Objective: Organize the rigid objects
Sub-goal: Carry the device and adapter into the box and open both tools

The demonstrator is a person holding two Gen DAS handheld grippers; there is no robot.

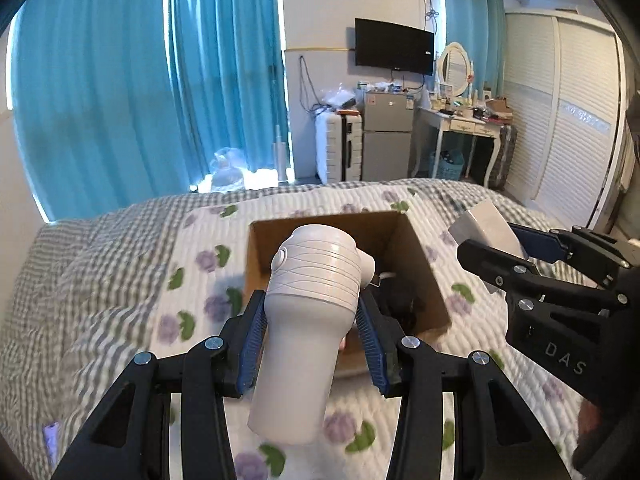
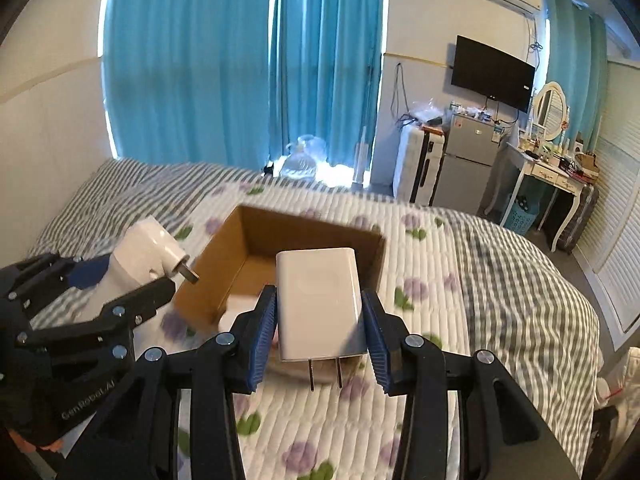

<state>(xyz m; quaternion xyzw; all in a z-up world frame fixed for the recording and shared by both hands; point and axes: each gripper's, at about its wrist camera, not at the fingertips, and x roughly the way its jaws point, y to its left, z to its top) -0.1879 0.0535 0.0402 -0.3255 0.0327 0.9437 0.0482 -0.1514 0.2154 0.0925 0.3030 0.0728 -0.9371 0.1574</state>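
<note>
Blue ribbed pads of the left gripper are closed partway on a white hair-dryer-shaped appliance, pinching its handle just below the ridged head; handle end hangs free toward the camera. Right gripper fingers likewise partway closed, clamping a white USB wall charger by its side faces, prongs pointing down and back.

Both items are held in the air above the bed, w/ the open cardboard box just ahead and below; something dark and something white already lie inside, can't tell what.

Risks, as I judge: the appliance is top-heavy and gripped on a smooth taper, so it could pivot or slip if tilted. Charger's glossy sides could slide too. Box sits on a soft quilt, so a bump on its rim may tip or shift it.

Room: grippers are near each other, approaching one box mouth; going in one at a time avoids a clash. Bed around the box is open on both sides.
</note>
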